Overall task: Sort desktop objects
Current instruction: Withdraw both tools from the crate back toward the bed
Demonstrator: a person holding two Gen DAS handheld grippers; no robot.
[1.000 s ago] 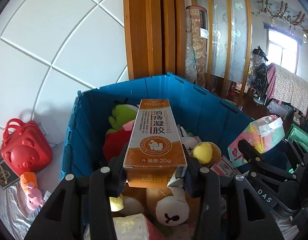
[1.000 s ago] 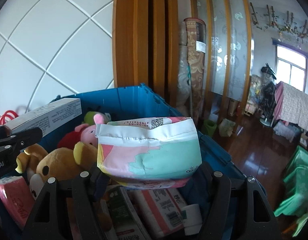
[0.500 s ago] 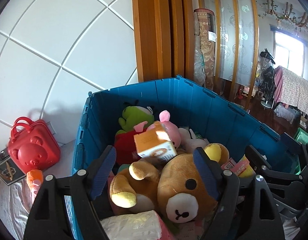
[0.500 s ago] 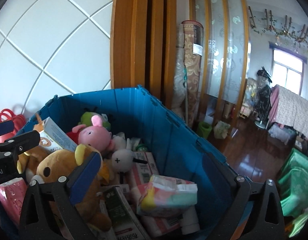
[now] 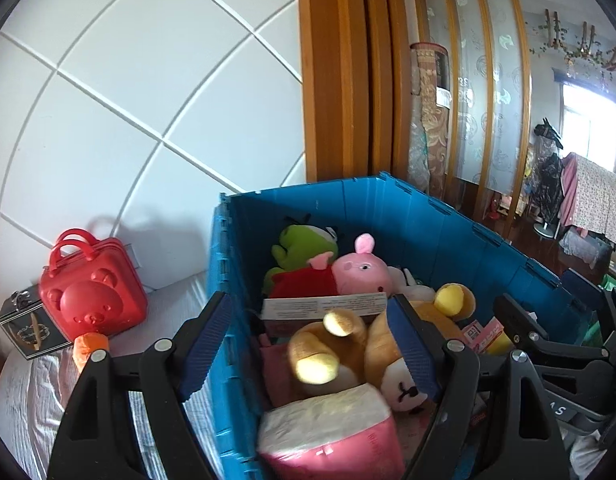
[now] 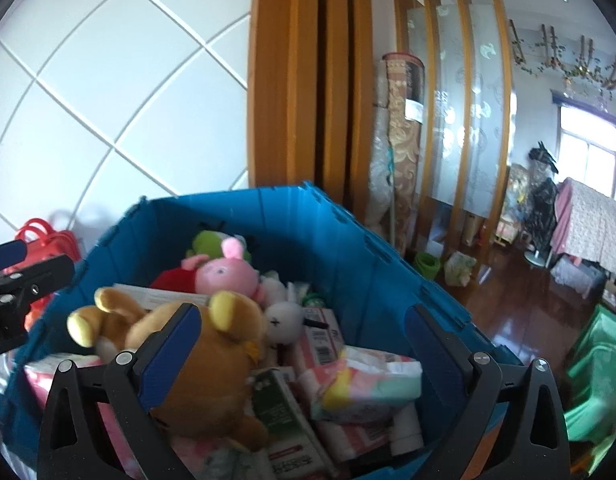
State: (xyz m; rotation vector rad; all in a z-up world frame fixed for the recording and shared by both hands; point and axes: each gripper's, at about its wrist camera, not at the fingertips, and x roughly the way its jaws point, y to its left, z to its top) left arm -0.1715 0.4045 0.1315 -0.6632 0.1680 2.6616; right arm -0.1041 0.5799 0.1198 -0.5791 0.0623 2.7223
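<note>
**Desktop objects in the blue crate: both grippers empty**

Desktop objects lie piled in the blue crate, directly ahead of and below both grippers. We see the white carton lying flat just beyond the left gripper, resting against the pink pig plush and the brown bear plush. We see the pastel packet lying between and just below the fingers of the right gripper, on top of other boxes, touching neither pad. The green frog plush sits at the far wall, beyond the pig.

Left gripper: jaws spread, nothing between the pads. Its left finger stands outside the crate wall, its right finger over the bear. Right gripper: jaws spread wide, nothing pinched.

To the left of the left gripper, outside the crate, we see a red bear case beside a small dark box.
</note>
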